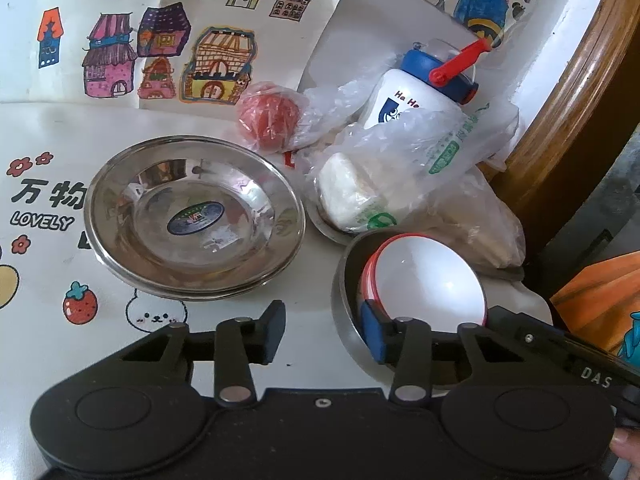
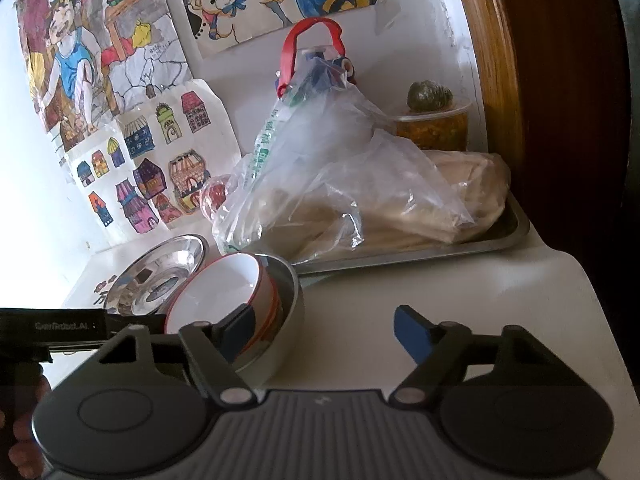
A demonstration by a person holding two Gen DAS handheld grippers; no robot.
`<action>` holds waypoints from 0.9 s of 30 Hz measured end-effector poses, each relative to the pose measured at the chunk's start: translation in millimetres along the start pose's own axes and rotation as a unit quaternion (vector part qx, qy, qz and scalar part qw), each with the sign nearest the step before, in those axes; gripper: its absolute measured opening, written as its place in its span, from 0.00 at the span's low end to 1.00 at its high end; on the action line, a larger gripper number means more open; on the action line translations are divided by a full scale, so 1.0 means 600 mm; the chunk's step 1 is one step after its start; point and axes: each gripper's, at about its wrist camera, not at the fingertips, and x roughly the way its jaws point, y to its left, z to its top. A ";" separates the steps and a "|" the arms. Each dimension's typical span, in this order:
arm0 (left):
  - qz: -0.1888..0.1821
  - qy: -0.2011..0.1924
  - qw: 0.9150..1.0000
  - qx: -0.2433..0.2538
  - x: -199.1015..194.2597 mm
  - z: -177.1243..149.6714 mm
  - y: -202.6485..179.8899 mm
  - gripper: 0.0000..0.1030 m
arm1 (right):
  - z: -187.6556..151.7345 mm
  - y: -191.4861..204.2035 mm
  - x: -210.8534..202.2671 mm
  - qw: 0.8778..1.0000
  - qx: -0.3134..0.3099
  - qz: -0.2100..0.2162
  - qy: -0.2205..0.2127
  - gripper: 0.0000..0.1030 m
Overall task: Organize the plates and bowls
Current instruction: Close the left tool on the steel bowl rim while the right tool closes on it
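A shallow steel plate (image 1: 192,224) lies on the white table, also seen as the steel plate (image 2: 160,276). To its right stands a steel bowl (image 1: 344,312) with white red-rimmed bowls (image 1: 428,284) nested and tilted inside it. My left gripper (image 1: 324,332) is open and straddles the steel bowl's near wall. Its blue-padded finger (image 1: 374,332) is inside the bowl and the other finger stands clear outside. My right gripper (image 2: 324,334) is open at the steel bowl (image 2: 284,332). Its left finger (image 2: 236,332) overlaps the white bowls (image 2: 224,292), and the right finger is over bare table.
Behind the bowls, a steel tray (image 2: 500,236) holds bagged food (image 2: 360,200). A white bottle (image 1: 416,100) with a red handle, a wrapped tomato (image 1: 268,120) and a food tub (image 2: 434,124) stand near the wall. A wooden frame (image 2: 496,80) borders the right.
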 end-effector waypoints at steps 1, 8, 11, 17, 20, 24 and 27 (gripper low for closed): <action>-0.002 0.001 1.000 -0.001 0.001 0.001 0.000 0.40 | 0.000 0.000 0.002 1.000 -0.001 0.001 0.004 0.74; -0.021 0.009 1.000 -0.011 0.006 0.008 0.007 0.31 | 0.012 -0.009 0.024 0.999 0.018 0.029 0.042 0.56; -0.033 0.012 0.999 -0.009 0.007 0.010 0.006 0.23 | 0.020 -0.014 0.032 0.997 0.030 0.041 0.055 0.49; -0.050 0.016 0.999 -0.012 0.009 0.012 0.009 0.17 | 0.030 -0.016 0.040 0.995 0.039 0.049 0.073 0.46; -0.050 0.013 0.999 -0.016 0.010 0.014 0.009 0.17 | 0.032 -0.016 0.044 0.995 0.045 0.052 0.076 0.46; -0.052 0.011 0.998 -0.019 0.012 0.015 0.014 0.17 | 0.031 -0.018 0.048 0.993 0.057 0.067 0.078 0.35; -0.050 0.011 0.999 -0.016 0.011 0.015 0.012 0.16 | 0.035 -0.010 0.048 0.992 0.062 0.078 0.082 0.19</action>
